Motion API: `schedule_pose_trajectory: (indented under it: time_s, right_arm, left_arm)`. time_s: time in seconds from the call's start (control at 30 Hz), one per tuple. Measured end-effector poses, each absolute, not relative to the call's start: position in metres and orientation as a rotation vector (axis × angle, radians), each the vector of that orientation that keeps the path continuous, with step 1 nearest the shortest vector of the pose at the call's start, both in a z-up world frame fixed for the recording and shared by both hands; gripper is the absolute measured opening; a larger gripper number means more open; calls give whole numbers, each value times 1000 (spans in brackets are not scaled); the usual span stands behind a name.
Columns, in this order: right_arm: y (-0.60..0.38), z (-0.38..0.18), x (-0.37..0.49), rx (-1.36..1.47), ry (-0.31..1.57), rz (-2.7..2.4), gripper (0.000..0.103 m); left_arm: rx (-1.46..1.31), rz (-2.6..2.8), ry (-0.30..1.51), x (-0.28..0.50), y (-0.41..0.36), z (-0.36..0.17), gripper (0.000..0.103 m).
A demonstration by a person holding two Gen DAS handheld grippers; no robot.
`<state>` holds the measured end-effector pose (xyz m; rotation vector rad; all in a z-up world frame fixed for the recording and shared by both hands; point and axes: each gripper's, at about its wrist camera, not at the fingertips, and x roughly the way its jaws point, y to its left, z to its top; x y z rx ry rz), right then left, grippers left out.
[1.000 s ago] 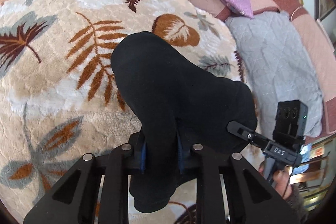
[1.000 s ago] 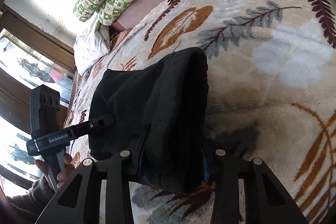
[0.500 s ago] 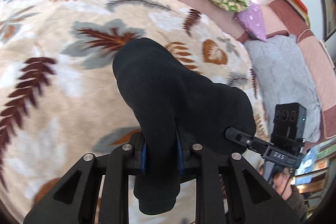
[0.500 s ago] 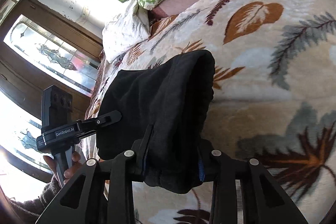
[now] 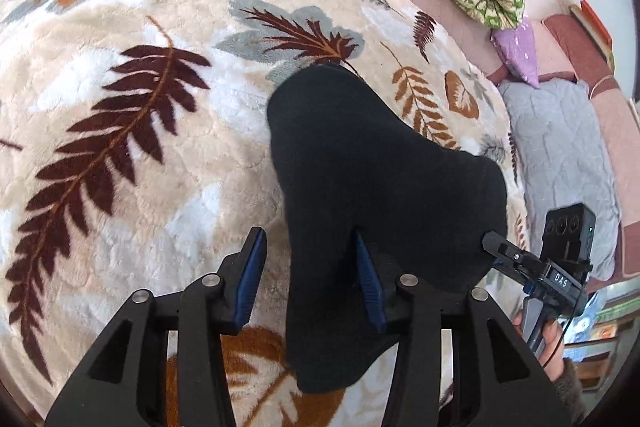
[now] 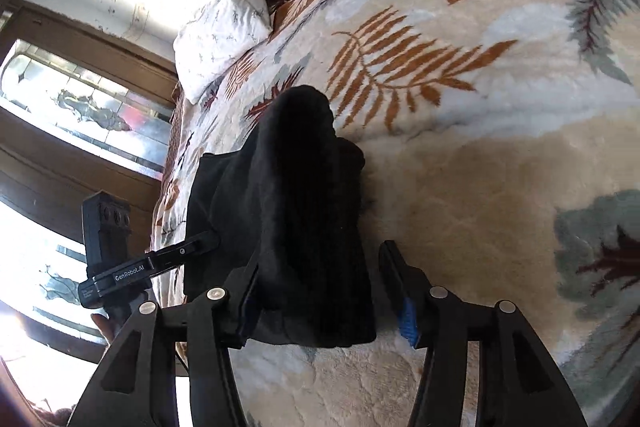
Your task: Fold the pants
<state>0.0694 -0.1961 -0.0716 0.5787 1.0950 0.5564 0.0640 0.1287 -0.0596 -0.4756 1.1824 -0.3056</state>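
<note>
1. Pants [image 5: 380, 187], black and folded into a bundle, are seen lying on the leaf-patterned fleece blanket [image 5: 120, 155].
2. The left gripper [image 5: 310, 267] has just been opened; the cloth is touched by one blue pad only.
3. The right gripper [image 6: 320, 281] has likewise been opened around the bundle's other end, unclamped.

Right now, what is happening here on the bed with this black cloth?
A person is folding black pants on a leaf-patterned blanket, with a handheld gripper in each hand. The pants lie bunched into a thick bundle. The jaws of the left gripper and of the right gripper have just been opening. The fabric is between both pairs of jaws, but a gap shows on one side of each, so neither clamps it now.
</note>
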Motion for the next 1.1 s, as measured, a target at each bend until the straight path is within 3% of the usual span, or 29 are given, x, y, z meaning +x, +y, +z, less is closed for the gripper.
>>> schedule_pose_trajectory:
  time_s: [0.3, 0.37, 0.47, 0.73, 1.1]
  right_arm:
    - [-227, -10, 14, 499, 977, 363, 62]
    - [-227, 4, -4, 470, 945, 303, 81]
    - [-221, 16, -36, 370, 913, 137, 102]
    - [-202, 13, -103, 43, 836, -42, 103]
    - [-214, 23, -137, 23, 719, -67, 103]
  left_arm:
    - [-419, -199, 1103, 12, 122, -18, 45]
    - [-391, -193, 1091, -1, 105, -13, 48]
    - [-340, -136, 1067, -25, 71, -9, 48]
    - [-181, -7, 998, -63, 6, -14, 48]
    - [-47, 76, 912, -84, -29, -11, 48]
